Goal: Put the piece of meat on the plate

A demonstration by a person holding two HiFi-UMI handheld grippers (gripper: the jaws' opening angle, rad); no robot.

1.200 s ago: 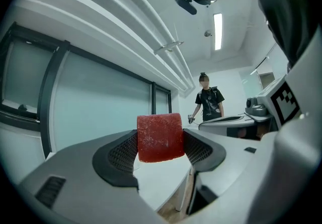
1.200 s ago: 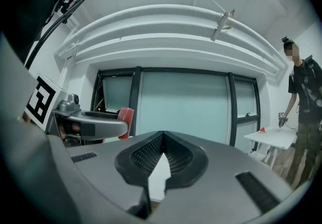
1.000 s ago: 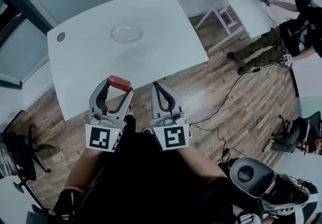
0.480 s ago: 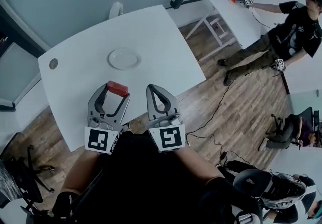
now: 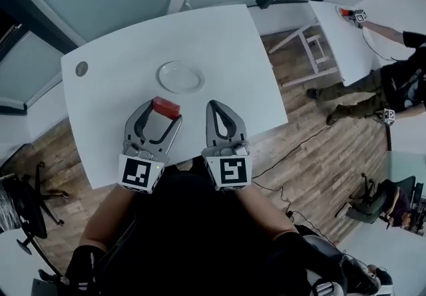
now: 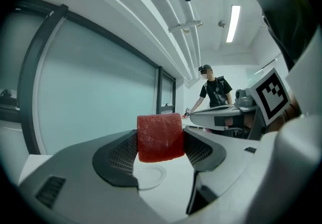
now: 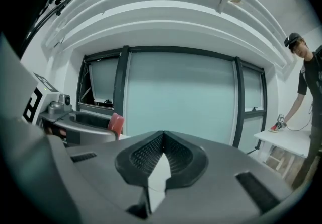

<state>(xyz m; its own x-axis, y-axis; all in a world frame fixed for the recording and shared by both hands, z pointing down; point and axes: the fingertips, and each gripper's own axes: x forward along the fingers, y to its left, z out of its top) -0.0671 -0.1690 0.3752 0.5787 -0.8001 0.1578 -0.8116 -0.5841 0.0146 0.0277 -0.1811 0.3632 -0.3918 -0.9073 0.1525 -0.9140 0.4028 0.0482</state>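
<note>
A red block of meat (image 5: 166,108) is clamped between the tips of my left gripper (image 5: 164,110), held above the white table (image 5: 120,42). In the left gripper view the meat (image 6: 160,137) fills the gap between the jaws, and the plate (image 6: 151,176) shows on the table below it. The clear round plate (image 5: 180,77) lies just beyond the meat in the head view. My right gripper (image 5: 220,110) sits beside the left one, shut with nothing in it; its jaws meet at the tips (image 7: 162,141).
A grey round cap (image 5: 81,68) is set in the table's far left corner. A second white table (image 5: 343,35) stands at the right, where a person (image 5: 399,75) works. Cables run over the wooden floor (image 5: 313,148). A black chair (image 5: 26,201) is at the left.
Both grippers have moved forward over the table. The meat in the left gripper has come closer to the plate. The right gripper stays shut.
</note>
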